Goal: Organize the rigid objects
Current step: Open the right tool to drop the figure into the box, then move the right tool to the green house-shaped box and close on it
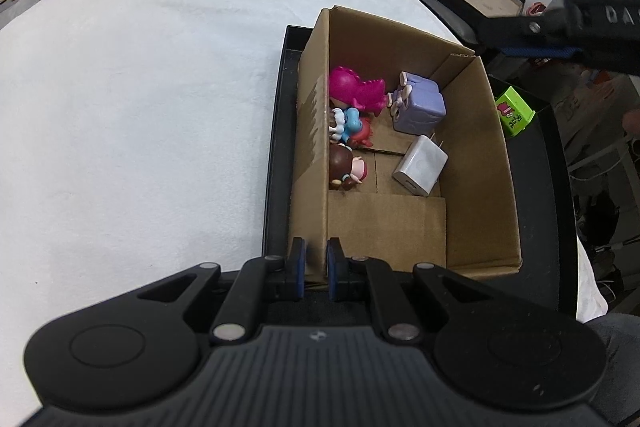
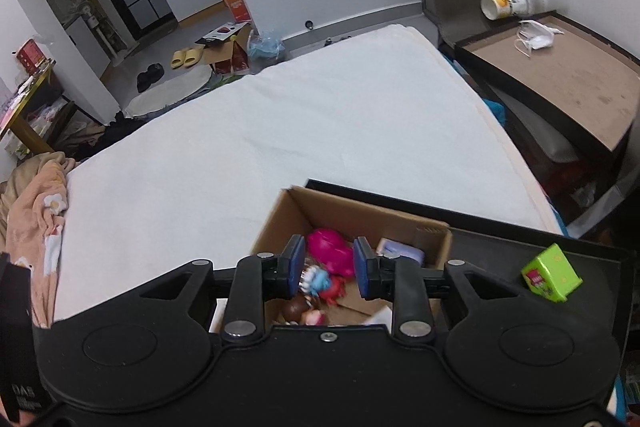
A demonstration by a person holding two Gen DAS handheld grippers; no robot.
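The left gripper (image 1: 316, 269) pinches the near wall of the cardboard box (image 1: 310, 131), its blue pads tight on the thin corrugated edge. The right gripper (image 2: 327, 269) hangs over the box with its jaws parted and nothing between them. Inside lie a glossy brown-haired figurine (image 1: 346, 169), a boxy white charger (image 1: 421, 165), a blue and red toy (image 1: 352, 129), a magenta dinosaur (image 1: 356, 89) and a lilac block (image 1: 420, 103). The box sits on a black tray (image 1: 276, 131); a green cube (image 1: 514, 111) rests on the tray outside the box.
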